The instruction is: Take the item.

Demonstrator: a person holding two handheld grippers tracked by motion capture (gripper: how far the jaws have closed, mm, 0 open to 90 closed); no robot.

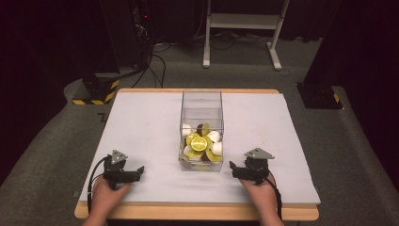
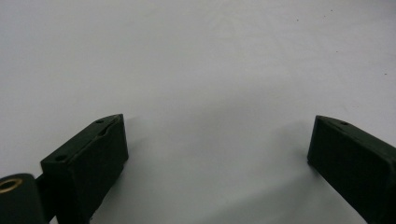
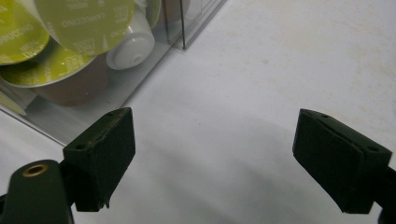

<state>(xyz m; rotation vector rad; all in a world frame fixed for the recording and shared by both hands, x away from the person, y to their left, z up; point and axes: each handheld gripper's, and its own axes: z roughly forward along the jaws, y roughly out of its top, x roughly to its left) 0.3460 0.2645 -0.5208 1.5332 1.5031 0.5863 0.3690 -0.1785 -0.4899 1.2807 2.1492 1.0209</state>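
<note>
A clear plastic box (image 1: 201, 104) stands in the middle of the white table (image 1: 141, 122), holding several coffee capsules (image 1: 199, 142) with yellow-green lids and white cups. In the right gripper view the box (image 3: 140, 84) and its capsules (image 3: 84, 23) lie close at the upper left. My left gripper (image 1: 139, 171) rests near the front left of the table, open and holding nothing; its jaws stand wide apart (image 2: 217, 144) over bare table. My right gripper (image 1: 232, 168) rests at the front right, just beside the box's near right corner, open (image 3: 212, 144) and holding nothing.
The table's front wooden edge (image 1: 197, 212) lies just under the person's hands. Beyond the table are a grey carpet, a white desk frame (image 1: 244, 28) and black stands with yellow-black striped bases (image 1: 96, 92).
</note>
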